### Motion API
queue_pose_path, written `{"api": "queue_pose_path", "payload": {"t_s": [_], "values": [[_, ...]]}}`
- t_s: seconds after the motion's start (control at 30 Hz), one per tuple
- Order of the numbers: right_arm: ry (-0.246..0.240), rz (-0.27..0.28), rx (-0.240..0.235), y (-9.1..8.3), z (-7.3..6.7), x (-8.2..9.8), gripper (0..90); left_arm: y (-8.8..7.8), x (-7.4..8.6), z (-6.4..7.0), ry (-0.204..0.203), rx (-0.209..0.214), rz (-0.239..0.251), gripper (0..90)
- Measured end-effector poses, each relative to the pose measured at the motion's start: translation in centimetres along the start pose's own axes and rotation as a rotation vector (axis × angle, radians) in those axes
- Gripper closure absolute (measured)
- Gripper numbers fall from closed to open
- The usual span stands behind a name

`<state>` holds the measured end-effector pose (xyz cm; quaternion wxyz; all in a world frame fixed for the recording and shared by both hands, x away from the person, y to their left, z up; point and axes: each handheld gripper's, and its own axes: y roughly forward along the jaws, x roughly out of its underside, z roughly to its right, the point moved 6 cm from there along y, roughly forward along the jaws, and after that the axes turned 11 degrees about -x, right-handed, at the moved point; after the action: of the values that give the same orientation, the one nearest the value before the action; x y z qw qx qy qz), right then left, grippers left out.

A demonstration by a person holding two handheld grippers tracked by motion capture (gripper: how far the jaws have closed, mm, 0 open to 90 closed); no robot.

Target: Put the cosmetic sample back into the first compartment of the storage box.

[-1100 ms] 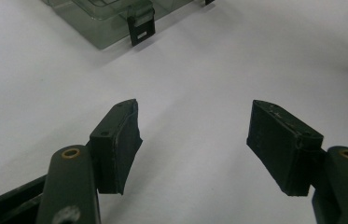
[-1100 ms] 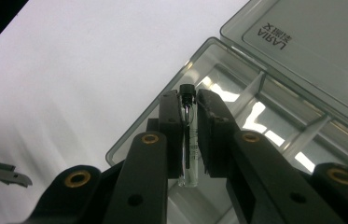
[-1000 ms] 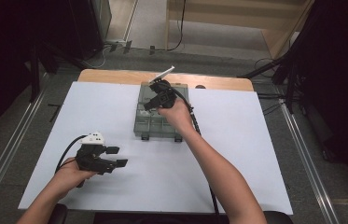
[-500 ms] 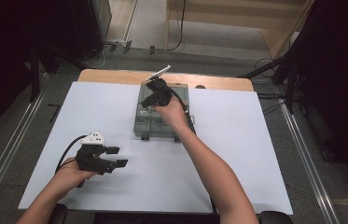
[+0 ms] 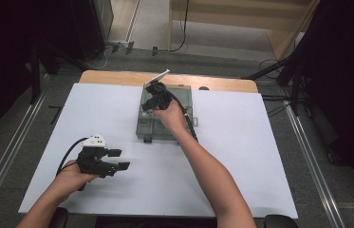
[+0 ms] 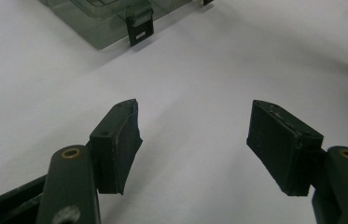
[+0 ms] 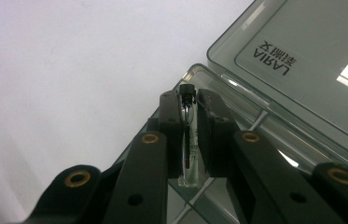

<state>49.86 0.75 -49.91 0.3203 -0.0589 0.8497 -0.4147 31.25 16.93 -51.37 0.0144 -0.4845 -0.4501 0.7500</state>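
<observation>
A clear grey compartment box [image 5: 167, 124] lies open at the middle back of the white table, its lid [image 7: 302, 60] folded back. My right gripper [image 5: 154, 97] hangs over the box's far left corner, shut on a small clear vial with a black cap [image 7: 188, 135]; the vial stands along the jaws, cap pointing away. Below it the box's compartments [image 7: 218, 196] show. My left gripper [image 5: 117, 160] rests low over the sheet at the front left, open, nothing between its pads [image 6: 120, 140]. The box's near corner and black latch [image 6: 139, 30] lie ahead of it.
White sheet [image 5: 241, 156] covers the table; a wooden edge [image 5: 117, 77] runs along the back. Metal rails [image 5: 317, 166] flank both sides. A black cable [image 5: 191, 121] trails from the right gripper across the box. Open sheet lies right of the box and between the hands.
My right gripper, with the vial, has shifted slightly left over the box's far left part. The left gripper has stayed in place, open.
</observation>
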Motion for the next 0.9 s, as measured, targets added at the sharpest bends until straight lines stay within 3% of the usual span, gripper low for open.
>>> {"api": "queue_pose_path", "payload": {"t_s": [0.9], "values": [[0.031, -0.029, 0.036, 1.7, 0.5, 0.5, 81.9, 0.0, 0.0, 0.0, 0.006, 0.006, -0.005, 33.7]]}}
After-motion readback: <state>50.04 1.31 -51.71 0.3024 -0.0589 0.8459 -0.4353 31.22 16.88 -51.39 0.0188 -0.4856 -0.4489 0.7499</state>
